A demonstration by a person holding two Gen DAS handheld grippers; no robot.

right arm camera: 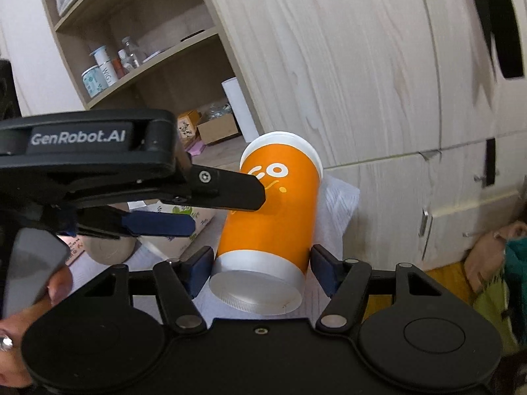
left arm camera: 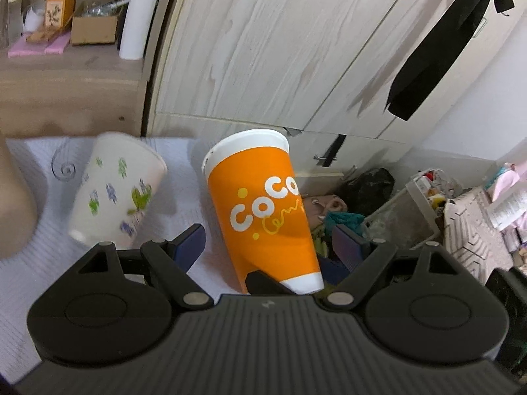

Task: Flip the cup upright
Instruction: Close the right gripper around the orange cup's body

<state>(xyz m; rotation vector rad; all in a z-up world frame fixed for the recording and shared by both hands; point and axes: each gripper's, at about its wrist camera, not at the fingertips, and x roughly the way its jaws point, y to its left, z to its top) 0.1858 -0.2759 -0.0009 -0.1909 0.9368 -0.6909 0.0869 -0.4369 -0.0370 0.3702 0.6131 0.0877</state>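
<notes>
Cup: orange cup (left arm camera: pixel 263 210) with white "CoCo" lettering, white rim band at the mouth and white band at the base; it sits between the right gripper's fingers over the white cloth (left arm camera: pixel 23 279) that covers the desk.
Cup axis: long axis tilted, not fully vertical; in the left wrist view the wide mouth points up and away toward the wooden wardrobe (left arm camera: pixel 263 49), the narrow base down toward the camera.
Cup base: in the right wrist view the closed white bottom (right arm camera: pixel 255 291) faces the lens, the mouth end far from it.
Cup place: near the right edge of the desk, well off its left side; whether the base touches the cloth cannot be told.
Right gripper: right gripper (right arm camera: pixel 260 265) has its blue pads on either side of the cup's lower body, one pad (right arm camera: pixel 197 270) against the left wall, the other just at the right wall; it is pinching the orange cup.
Left gripper: left gripper (left arm camera: pixel 266 247) has its fingers spread wide on either side of the cup, touching nothing; one blue pad (left arm camera: pixel 189 247) is apart from the cup wall.
Second cup: white floral paper cup (left arm camera: pixel 115 194) tilted, blurred, left of the orange one on the cloth.
Background: open shelf (right arm camera: pixel 138 65) with jars and a white roll (left arm camera: pixel 138 19).
</notes>
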